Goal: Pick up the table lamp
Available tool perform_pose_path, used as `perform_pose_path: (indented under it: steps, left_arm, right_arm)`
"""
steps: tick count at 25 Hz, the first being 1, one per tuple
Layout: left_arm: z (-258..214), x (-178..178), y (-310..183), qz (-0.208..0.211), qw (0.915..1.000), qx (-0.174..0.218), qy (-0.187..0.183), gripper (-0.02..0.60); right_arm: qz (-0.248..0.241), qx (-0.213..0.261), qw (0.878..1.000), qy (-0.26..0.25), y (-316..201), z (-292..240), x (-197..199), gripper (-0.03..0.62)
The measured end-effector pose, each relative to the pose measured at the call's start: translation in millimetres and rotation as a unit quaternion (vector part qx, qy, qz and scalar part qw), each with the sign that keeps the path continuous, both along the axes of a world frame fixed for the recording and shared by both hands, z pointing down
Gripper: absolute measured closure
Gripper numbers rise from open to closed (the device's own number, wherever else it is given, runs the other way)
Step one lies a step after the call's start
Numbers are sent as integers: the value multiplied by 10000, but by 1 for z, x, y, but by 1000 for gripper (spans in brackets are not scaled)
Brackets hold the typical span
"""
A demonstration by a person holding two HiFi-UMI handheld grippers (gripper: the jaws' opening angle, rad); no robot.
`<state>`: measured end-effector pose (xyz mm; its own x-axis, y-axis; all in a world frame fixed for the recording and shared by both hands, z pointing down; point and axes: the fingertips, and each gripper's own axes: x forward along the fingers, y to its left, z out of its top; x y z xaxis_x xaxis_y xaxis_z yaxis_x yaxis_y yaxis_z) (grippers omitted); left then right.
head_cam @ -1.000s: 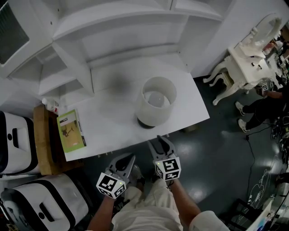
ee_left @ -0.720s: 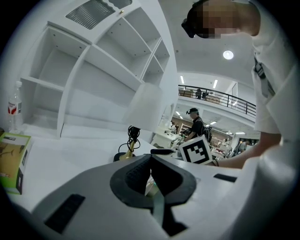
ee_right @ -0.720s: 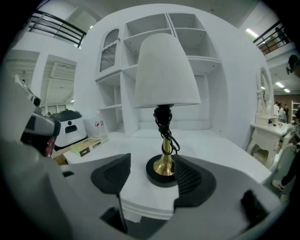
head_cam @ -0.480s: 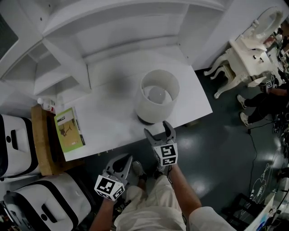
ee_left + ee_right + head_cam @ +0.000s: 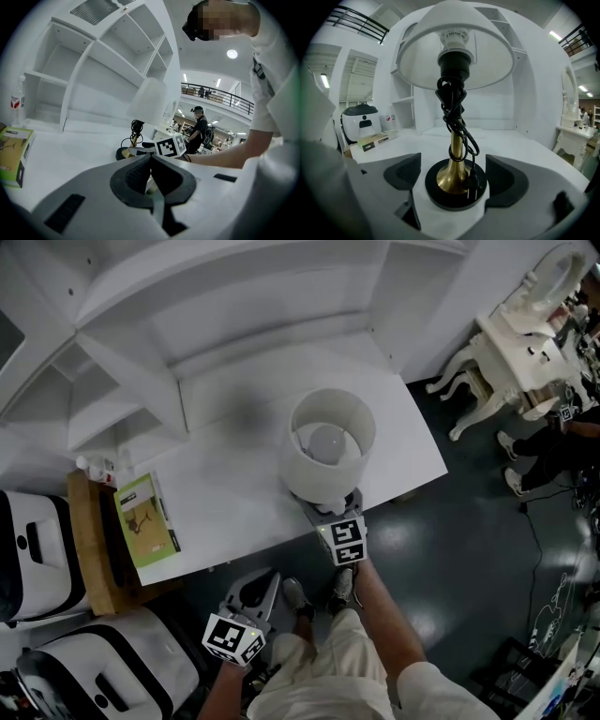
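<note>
At the desk [image 5: 216,493] edge, lamp [image 5: 457,150] base between right gripper's [image 5: 454,176] just-opened, wide jaws, untouched; left gripper [image 5: 151,161] clenched, empty.

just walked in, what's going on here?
A person is going for the lamp on the table with the right gripper. Its fingers have just been opening and now stand wide on either side of the lamp's black base, not touching it. The lamp isn't lifted yet. The left gripper hangs off the table's near edge, shut and empty.
</note>
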<state>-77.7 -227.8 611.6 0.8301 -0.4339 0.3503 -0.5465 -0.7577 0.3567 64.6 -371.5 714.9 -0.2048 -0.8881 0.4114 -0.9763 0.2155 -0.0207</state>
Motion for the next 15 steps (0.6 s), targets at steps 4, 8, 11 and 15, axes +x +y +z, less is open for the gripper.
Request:
perform_pose_path:
  steps: [4, 8, 11, 15]
  left_arm:
    - [-2, 2, 1, 86, 10000, 10, -34, 572]
    - [1, 0, 1, 104, 9999, -10, -81, 572]
    - [4, -1, 2, 78, 9999, -47, -77, 572]
    - [7, -3, 5, 94, 9999, -75, -102, 572]
  right_arm:
    - [77, 12, 9999, 63, -14, 0, 3, 197]
    - [101, 44, 9999, 112, -28, 3, 3, 197]
    - [61, 43, 9999, 105, -38, 6, 1, 197]
    - [-38, -80, 10000, 40, -46, 18, -3, 198]
